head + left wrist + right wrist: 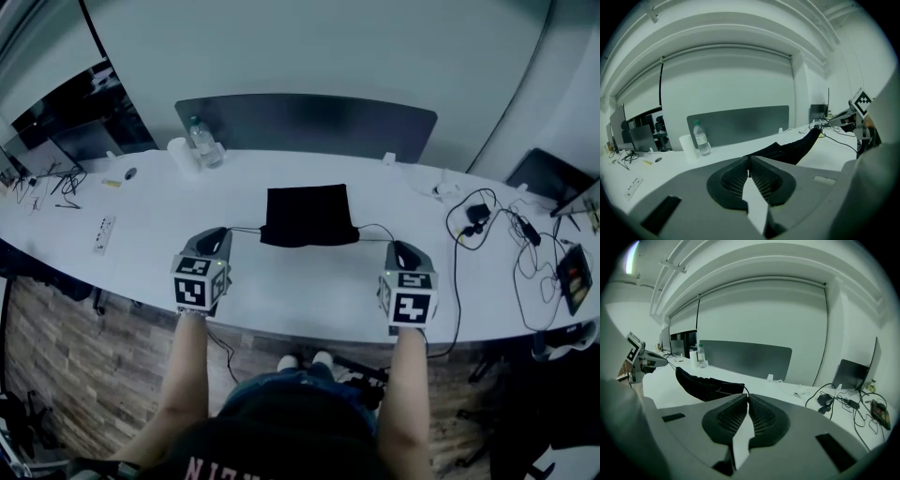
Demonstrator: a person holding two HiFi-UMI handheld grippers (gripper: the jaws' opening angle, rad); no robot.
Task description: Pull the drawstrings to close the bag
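The left gripper [225, 232] and right gripper [397, 246] each had fingers [733, 180] pinched shut on a drawstring [246, 229] of the mid-frame bag [307, 215]; pulling apart evenly, level, should cinch it.

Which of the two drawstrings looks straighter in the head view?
The left drawstring: it runs nearly straight from the black bag to the left gripper, while the right drawstring bows in an arc before reaching the right gripper.
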